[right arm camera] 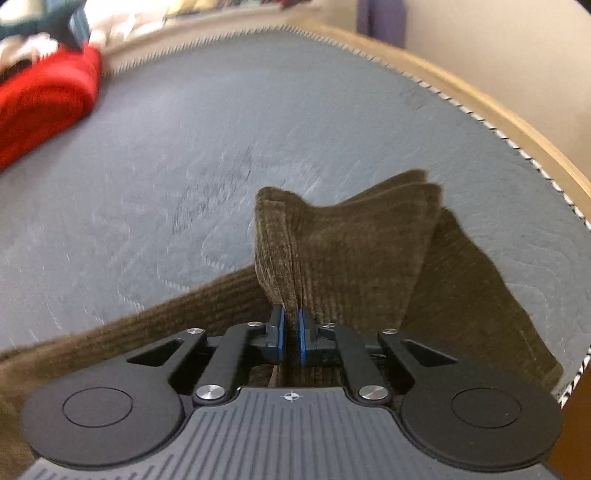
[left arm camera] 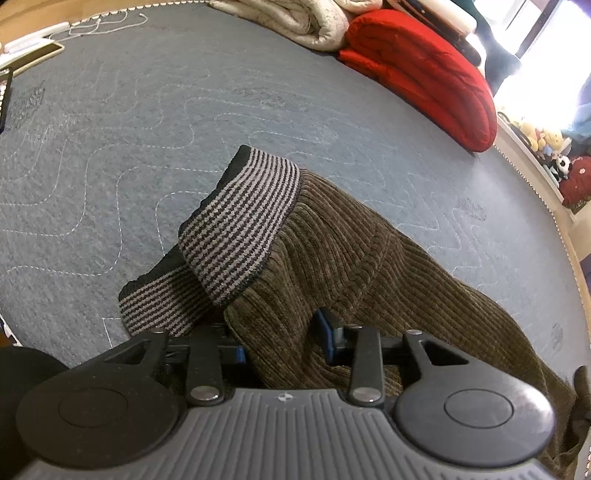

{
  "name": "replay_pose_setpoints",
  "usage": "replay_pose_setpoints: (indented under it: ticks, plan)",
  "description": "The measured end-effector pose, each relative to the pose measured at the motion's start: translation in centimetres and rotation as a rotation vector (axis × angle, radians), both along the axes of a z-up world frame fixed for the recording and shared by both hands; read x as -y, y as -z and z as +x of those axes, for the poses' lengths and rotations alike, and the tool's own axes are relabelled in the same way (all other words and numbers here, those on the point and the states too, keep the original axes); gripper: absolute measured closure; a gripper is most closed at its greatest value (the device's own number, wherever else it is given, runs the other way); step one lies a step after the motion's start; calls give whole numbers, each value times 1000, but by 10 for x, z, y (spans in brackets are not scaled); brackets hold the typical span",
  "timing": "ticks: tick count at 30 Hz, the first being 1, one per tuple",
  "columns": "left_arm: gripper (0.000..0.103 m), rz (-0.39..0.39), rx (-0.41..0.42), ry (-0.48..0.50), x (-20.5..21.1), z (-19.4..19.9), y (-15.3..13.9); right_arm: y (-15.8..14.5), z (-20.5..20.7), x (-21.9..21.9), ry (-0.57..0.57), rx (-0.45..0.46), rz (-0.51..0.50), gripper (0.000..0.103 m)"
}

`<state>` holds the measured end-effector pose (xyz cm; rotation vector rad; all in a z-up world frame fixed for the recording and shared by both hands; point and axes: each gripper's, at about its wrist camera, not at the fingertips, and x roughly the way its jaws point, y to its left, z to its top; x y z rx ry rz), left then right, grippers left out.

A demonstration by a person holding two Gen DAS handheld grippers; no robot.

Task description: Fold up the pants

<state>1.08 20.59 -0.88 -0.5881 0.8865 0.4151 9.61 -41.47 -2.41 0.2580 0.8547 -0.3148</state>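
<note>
Brown corduroy pants [left arm camera: 332, 251] with a grey-and-black striped waistband [left arm camera: 243, 218] lie on a blue-grey quilted mattress [left arm camera: 147, 147]. In the left wrist view, my left gripper [left arm camera: 282, 343] is shut on a thick bunch of corduroy just below the waistband, with a blue pad [left arm camera: 327, 332] against each side of the fold. In the right wrist view, my right gripper [right arm camera: 291, 339] is shut on a thin upright fold of the pants [right arm camera: 351, 251]. That fold rises in front of the gripper, and more cloth trails off to the left and right over the mattress [right arm camera: 184, 147].
A folded red quilt [left arm camera: 424, 74] [right arm camera: 44, 96] and a white blanket [left arm camera: 295, 18] lie at the far side of the bed. Stuffed toys [left arm camera: 543, 144] sit beyond the right edge. A wooden bed frame [right arm camera: 498, 110] runs along the mattress rim. Small items [left arm camera: 29, 48] lie at the far left corner.
</note>
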Motion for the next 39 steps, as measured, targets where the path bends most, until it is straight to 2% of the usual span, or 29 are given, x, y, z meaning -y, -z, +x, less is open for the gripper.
replay_pose_setpoints:
  ticks: [3, 7, 9, 11, 12, 13, 15, 16, 17, 19, 22, 23, 24, 26, 27, 28, 30, 32, 34, 35, 36, 38, 39]
  plan:
    - [86, 27, 18, 11, 5, 0, -5, -18, -29, 21, 96, 115, 60, 97]
    - [90, 105, 74, 2, 12, -10, -26, -35, -85, 65, 296, 281, 196, 98]
    - [90, 155, 85, -12, 15, -16, -37, -30, -111, 84, 403, 294, 270, 101]
    - [89, 162, 56, -18, 18, -17, -38, -14, -129, 98, 496, 218, 325, 101]
    - [87, 149, 22, -25, 18, -17, -35, -3, -136, 103, 537, 161, 363, 101]
    - [80, 128, -8, -42, 15, -17, -30, 9, -141, 108, 568, 113, 408, 100]
    - [69, 102, -66, -97, 11, -19, -25, 24, -147, 114, 598, 67, 461, 100]
    - [66, 110, -67, -116, 11, -20, -26, 28, -148, 116, 602, 55, 458, 100]
    - [65, 136, -62, -134, 13, -22, -30, 29, -149, 116, 610, 50, 446, 98]
    - [47, 247, -58, -182, 21, -26, -42, 27, -153, 121, 641, 66, 426, 95]
    - [41, 399, -3, -225, 39, -32, -61, 29, -158, 131, 673, 108, 480, 92]
    - [41, 434, 19, -218, 45, -30, -65, 31, -159, 134, 683, 118, 497, 86]
    - [40, 464, 52, -197, 52, -29, -69, 32, -158, 137, 698, 121, 506, 76]
    - [36, 514, 110, -116, 68, -24, -74, 33, -158, 140, 733, 137, 517, 70]
    - [33, 534, 131, -62, 78, -22, -73, 37, -157, 143, 746, 144, 528, 69]
    - [31, 527, 149, 13, 88, -16, -70, 38, -157, 145, 756, 147, 533, 69]
    - [31, 458, 161, 168, 106, -6, -59, 39, -155, 152, 779, 146, 536, 69]
    - [31, 398, 122, 295, 122, 7, -44, 41, -155, 155, 801, 132, 533, 69]
    - [33, 387, 65, 380, 136, 17, -28, 45, -155, 158, 819, 117, 532, 70]
    - [33, 387, 36, 410, 141, 22, -22, 48, -155, 159, 823, 114, 530, 79]
    - [37, 383, 2, 444, 146, 25, -15, 48, -154, 160, 814, 118, 528, 100]
    - [40, 400, -100, 477, 149, 27, 1, 36, -157, 156, 791, 169, 465, 102]
    - [41, 407, -147, 517, 152, 27, 8, 24, -161, 152, 778, 232, 414, 102]
